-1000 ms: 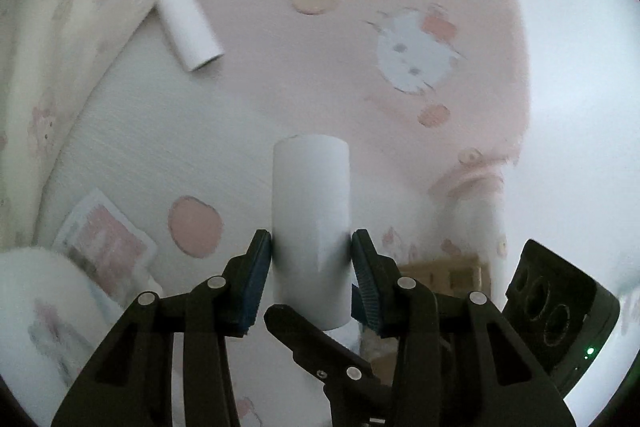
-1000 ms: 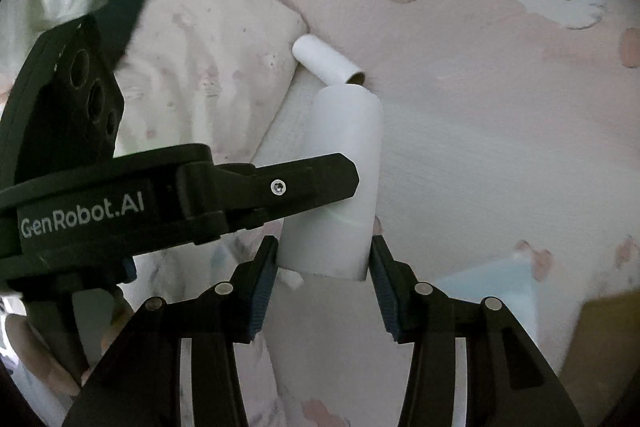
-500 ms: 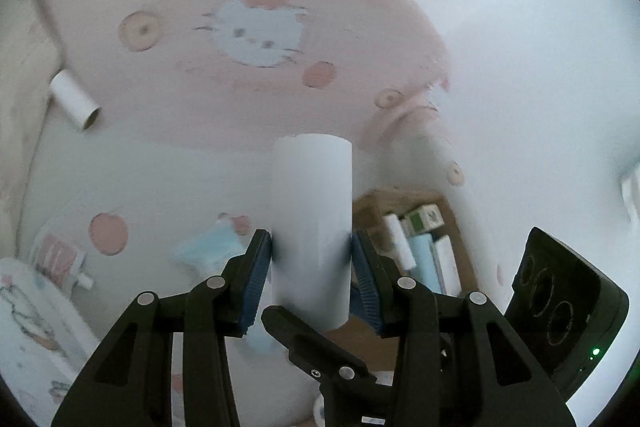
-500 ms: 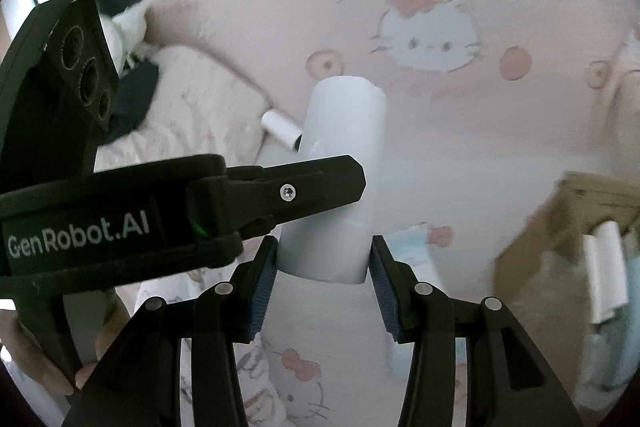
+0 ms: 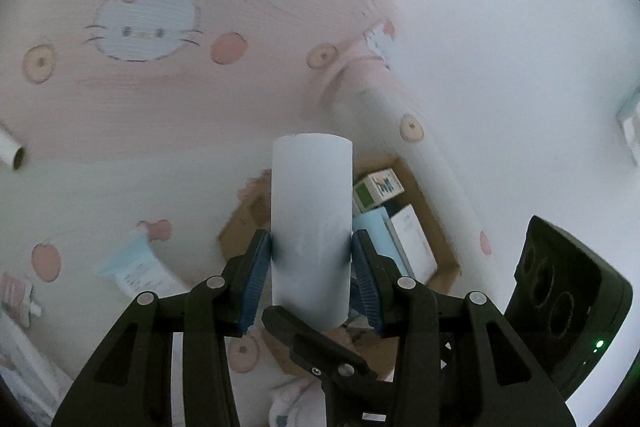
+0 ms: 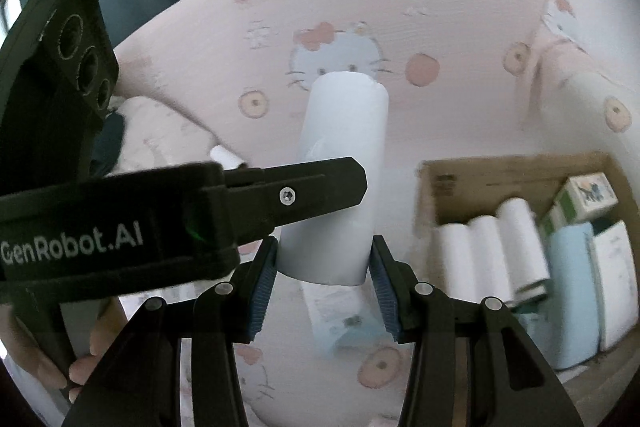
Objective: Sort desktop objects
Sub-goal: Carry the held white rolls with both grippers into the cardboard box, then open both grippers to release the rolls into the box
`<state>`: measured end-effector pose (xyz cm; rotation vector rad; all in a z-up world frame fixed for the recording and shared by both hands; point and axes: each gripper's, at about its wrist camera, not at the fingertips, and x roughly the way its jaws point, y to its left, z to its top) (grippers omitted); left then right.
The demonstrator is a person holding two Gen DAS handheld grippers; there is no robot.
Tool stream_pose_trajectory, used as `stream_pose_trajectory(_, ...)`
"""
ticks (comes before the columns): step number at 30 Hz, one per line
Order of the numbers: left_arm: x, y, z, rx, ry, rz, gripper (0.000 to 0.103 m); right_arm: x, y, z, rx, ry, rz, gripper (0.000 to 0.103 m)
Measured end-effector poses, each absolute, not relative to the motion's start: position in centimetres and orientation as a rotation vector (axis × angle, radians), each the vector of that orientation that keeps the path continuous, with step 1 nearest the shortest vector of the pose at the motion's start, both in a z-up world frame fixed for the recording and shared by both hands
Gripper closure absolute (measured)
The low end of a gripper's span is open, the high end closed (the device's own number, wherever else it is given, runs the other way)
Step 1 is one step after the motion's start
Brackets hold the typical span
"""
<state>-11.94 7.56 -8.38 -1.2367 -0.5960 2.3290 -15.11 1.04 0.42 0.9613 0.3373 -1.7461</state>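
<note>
One white paper roll [image 5: 312, 219] is held by both grippers at once. My left gripper [image 5: 312, 247] is shut on its lower half, blue pads pressed on both sides. My right gripper [image 6: 324, 259] is shut on the same roll [image 6: 340, 167] near its bottom end. In the right wrist view a finger [image 6: 320, 187] of the left gripper crosses in front of the roll. In the left wrist view a finger [image 5: 312, 347] of the right gripper lies under the roll. The roll hangs above the bed, beside an open cardboard box [image 6: 500, 163].
The box [image 5: 404, 167] holds white rolls [image 6: 484, 247], a green-and-white carton [image 6: 580, 203] and flat light-blue and white packs. A second small roll [image 5: 10, 151] lies on the pink cartoon-cat bedding. A light-blue packet [image 5: 136, 267] lies below. A hand [image 6: 80, 367] grips the left tool.
Both grippers rose and swung right together with the roll in them. The cardboard box came into view; the loose roll and pillow slid away to the left.
</note>
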Motion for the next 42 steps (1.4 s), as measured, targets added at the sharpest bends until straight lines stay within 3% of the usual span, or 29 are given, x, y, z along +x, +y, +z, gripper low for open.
stream_pose_trajectory(13,-18.1,16.9,-11.6,-1.514,-0.526,2.073,0.059,-25.8,6.0,-2.2,1.143,0.258,-1.681,0.059)
stream_pose_trajectory(20,-18.7,19.7,-14.4,-1.618,-0.414,2.037,0.059,-28.0,5.3,-4.7,1.232,0.383,-1.683,0.06)
stream_pose_trajectory(27,-19.8,18.5,-16.0,-1.676,-0.467,2.035,0.062,-27.9,4.4,-7.1,1.279,0.455,-1.632,0.061)
stream_pose_trajectory(31,-20.1,17.9,-16.3,-1.685,-0.436,2.059,0.071,-28.2,3.9,-6.8,1.262,0.491,-1.66,0.061)
stream_pose_trajectory(42,-19.7,17.1,-15.6,-1.617,-0.449,2.077,0.069,-28.5,4.0,-7.4,1.315,0.535,-1.608,0.06)
